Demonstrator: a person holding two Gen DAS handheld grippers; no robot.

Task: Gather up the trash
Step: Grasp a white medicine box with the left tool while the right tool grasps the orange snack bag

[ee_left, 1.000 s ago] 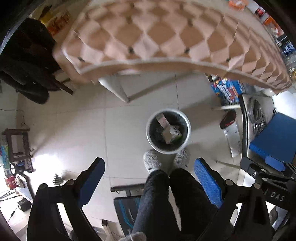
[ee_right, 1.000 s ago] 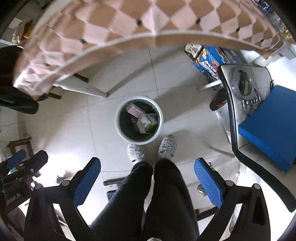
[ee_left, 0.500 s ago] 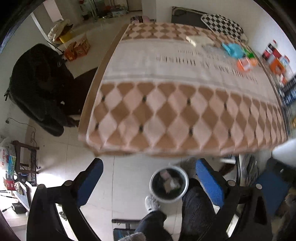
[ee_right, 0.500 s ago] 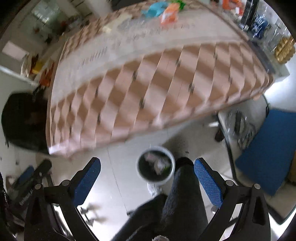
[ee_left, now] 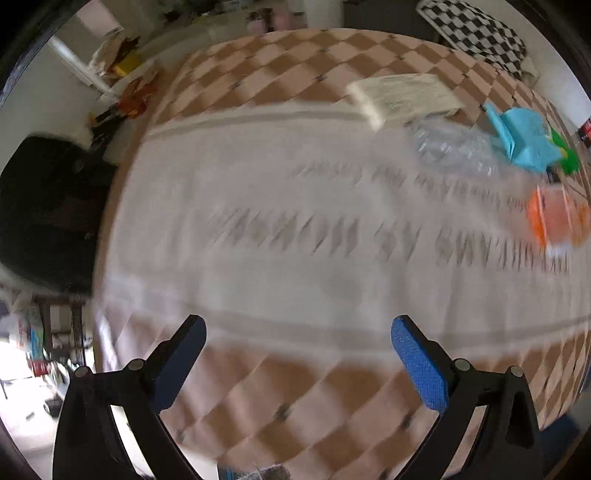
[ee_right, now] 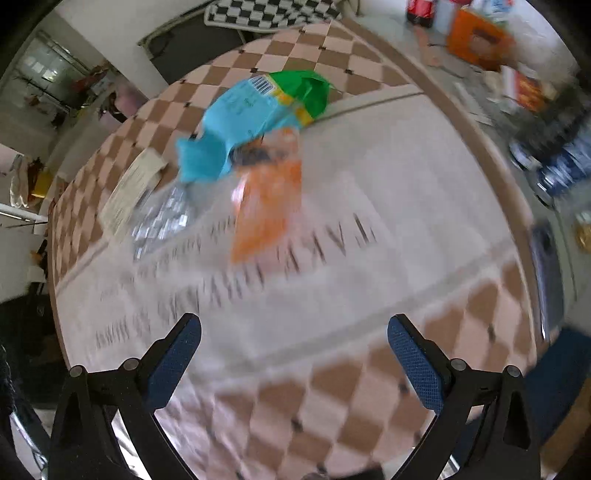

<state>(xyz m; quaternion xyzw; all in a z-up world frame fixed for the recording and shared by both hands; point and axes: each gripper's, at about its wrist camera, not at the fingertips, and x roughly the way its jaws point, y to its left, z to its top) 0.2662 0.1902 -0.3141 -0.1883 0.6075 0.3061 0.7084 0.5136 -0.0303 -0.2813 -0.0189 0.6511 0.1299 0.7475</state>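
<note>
Trash lies on a table with a checkered cloth (ee_left: 295,258). A blue and green wrapper (ee_right: 251,122), an orange packet (ee_right: 266,210), a clear crumpled plastic wrapper (ee_right: 162,218) and a white paper pack (ee_right: 129,188) lie near the far side. In the left wrist view they sit at the upper right: blue wrapper (ee_left: 524,140), orange packet (ee_left: 557,221), clear plastic (ee_left: 454,151), white pack (ee_left: 402,96). My left gripper (ee_left: 295,358) and my right gripper (ee_right: 295,354) are open and empty above the near part of the table. The views are blurred.
A black bag (ee_left: 44,210) rests beside the table's left edge. Boxes and bottles (ee_right: 476,33) stand on a shelf past the table's right edge. A checkered cushion (ee_left: 476,33) lies behind the table.
Both grippers swung up from facing the floor and the white bin to facing the tabletop. The bin and the person's legs have left both views. Both grippers stayed open.
</note>
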